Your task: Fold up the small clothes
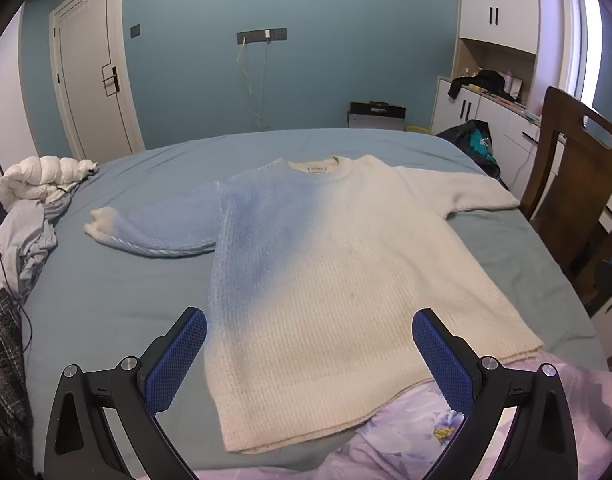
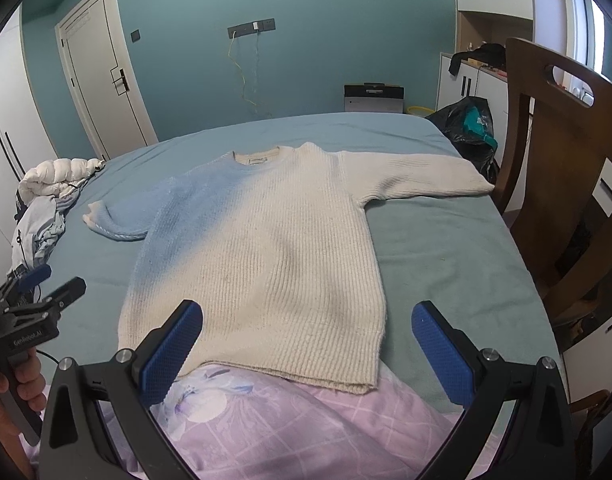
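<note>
Both our tongs, left gripper and right gripper, gape wide, empty (blue-padded), above the cream-and-blue ribbed knit sweater spread flat on the pale blue bed sheet.

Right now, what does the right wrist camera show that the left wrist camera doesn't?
Only the right wrist view shows the left gripper from outside, held in the person's hand. Only the left wrist view shows the plaid cloth at the bed's left edge. Both show the sweater spread flat on the bed, the wooden chair, and open jaws.
</note>
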`<state>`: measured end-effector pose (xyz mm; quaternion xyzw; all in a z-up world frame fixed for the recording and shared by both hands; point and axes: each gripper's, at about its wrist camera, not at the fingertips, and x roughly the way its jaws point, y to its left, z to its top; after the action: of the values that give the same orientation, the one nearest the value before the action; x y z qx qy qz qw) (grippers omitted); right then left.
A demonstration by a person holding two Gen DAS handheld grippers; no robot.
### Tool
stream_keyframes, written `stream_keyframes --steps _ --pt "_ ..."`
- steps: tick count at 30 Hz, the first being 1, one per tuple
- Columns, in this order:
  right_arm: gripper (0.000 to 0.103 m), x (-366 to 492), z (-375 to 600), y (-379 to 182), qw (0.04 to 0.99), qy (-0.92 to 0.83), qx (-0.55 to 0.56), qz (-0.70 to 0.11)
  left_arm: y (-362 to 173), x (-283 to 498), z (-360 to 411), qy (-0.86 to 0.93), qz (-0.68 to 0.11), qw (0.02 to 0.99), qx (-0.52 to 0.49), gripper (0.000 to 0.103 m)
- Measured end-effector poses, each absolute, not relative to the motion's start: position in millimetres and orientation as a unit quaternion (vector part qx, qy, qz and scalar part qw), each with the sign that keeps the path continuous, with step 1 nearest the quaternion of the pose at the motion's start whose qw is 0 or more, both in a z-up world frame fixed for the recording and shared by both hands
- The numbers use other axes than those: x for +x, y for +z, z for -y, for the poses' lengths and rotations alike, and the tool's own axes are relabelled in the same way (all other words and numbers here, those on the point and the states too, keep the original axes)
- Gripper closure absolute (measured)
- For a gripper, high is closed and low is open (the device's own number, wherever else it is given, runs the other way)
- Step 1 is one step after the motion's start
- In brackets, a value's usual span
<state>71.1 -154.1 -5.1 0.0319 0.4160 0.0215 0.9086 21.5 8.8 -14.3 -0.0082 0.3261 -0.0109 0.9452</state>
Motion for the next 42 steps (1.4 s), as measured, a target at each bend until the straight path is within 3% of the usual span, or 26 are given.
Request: stream_keyframes --steps 12,22,31,42 --pt "0.001 93.9 148.2 -30.5 0.904 0.023 0.037 -0.426 -30.1 44.2 -22.1 0.01 -0.352 0.936 0.004 0.0" --pt "0.001 115.0 145.0 -87.1 0.898 0.027 0.028 -0.438 -56.9 74.6 -77.3 0.037 -0.39 0.92 -0.013 0.0" --pt "0.001 98.9 140.8 -129.9 0.915 0.066 0.02 -0.398 -110.9 154.2 -228.3 0.127 -0.468 0.87 -0.086 0.0" --pt "0.001 103.3 143.4 -146.8 0.918 0.079 0.033 -0.387 -181.1 275.4 -479.6 0.276 -0.451 0.814 -0.24 0.001"
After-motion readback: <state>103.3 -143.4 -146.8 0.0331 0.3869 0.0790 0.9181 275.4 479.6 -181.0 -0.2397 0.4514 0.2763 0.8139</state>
